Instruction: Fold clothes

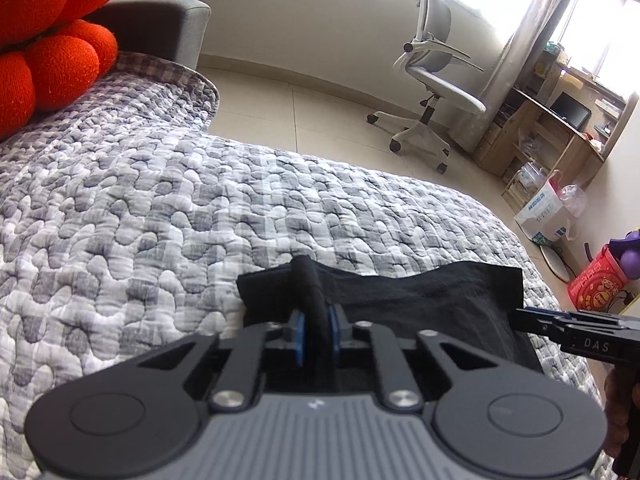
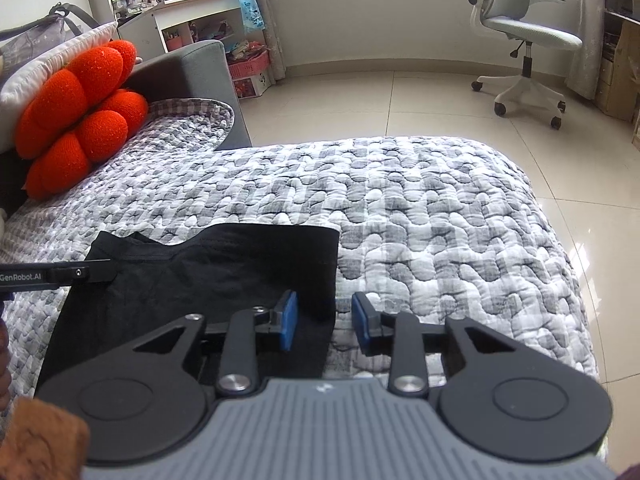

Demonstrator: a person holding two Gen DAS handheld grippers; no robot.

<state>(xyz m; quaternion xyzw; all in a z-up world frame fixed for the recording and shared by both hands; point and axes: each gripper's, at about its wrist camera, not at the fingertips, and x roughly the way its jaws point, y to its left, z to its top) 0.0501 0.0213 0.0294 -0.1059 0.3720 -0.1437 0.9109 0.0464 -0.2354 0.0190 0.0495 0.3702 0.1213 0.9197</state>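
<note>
A black garment (image 2: pixel 208 276) is spread near the bed's (image 2: pixel 440 216) front edge, long axis running along that edge. The left gripper (image 1: pixel 316 320) is clamped on a pinched ridge at its left end. The right gripper's (image 2: pixel 325 316) jaws are held apart, straddling its right edge, nothing gripped.

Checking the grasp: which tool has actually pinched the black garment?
The left tool: its blue pads clamp a raised fold of the black garment; the right tool stands open.
</note>
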